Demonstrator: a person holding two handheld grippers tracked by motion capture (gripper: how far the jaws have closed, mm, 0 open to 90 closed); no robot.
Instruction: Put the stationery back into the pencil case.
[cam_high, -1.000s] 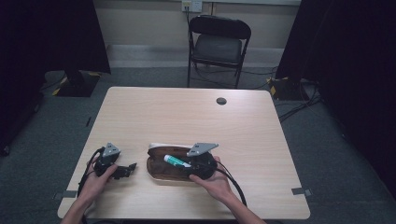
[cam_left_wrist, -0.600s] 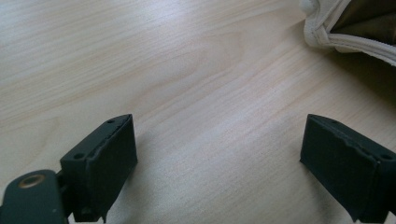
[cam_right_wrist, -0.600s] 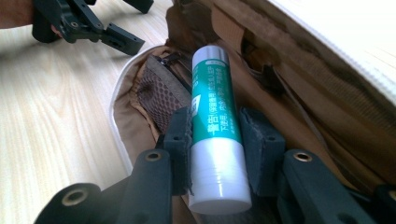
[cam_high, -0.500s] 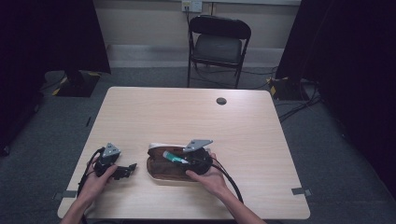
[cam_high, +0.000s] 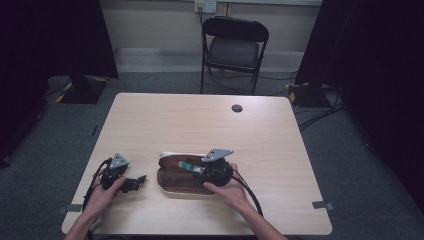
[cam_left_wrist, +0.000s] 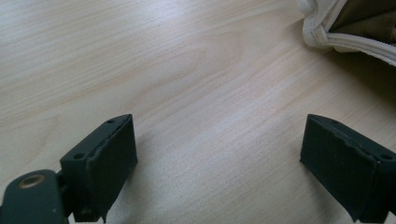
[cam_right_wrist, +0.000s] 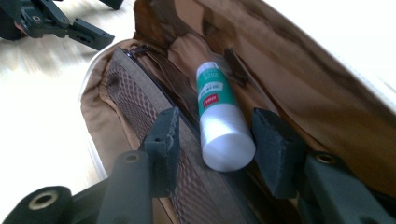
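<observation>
At lower centre, the tube lies inside the open pouch; my right gripper is released around it. Left gripper is idle, open. Zipping probably remains.

A tube lies in the pouch, near the table's front edge.

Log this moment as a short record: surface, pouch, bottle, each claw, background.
surface: wooden table
pouch: brown pouch, open, lying near the table's front edge
bottle: white and green bottle lying inside the pouch
right claw: open, jaws either side of the bottle's end, not gripping
left claw: open over bare table, left of the pouch
background: folding chair behind the table
</observation>
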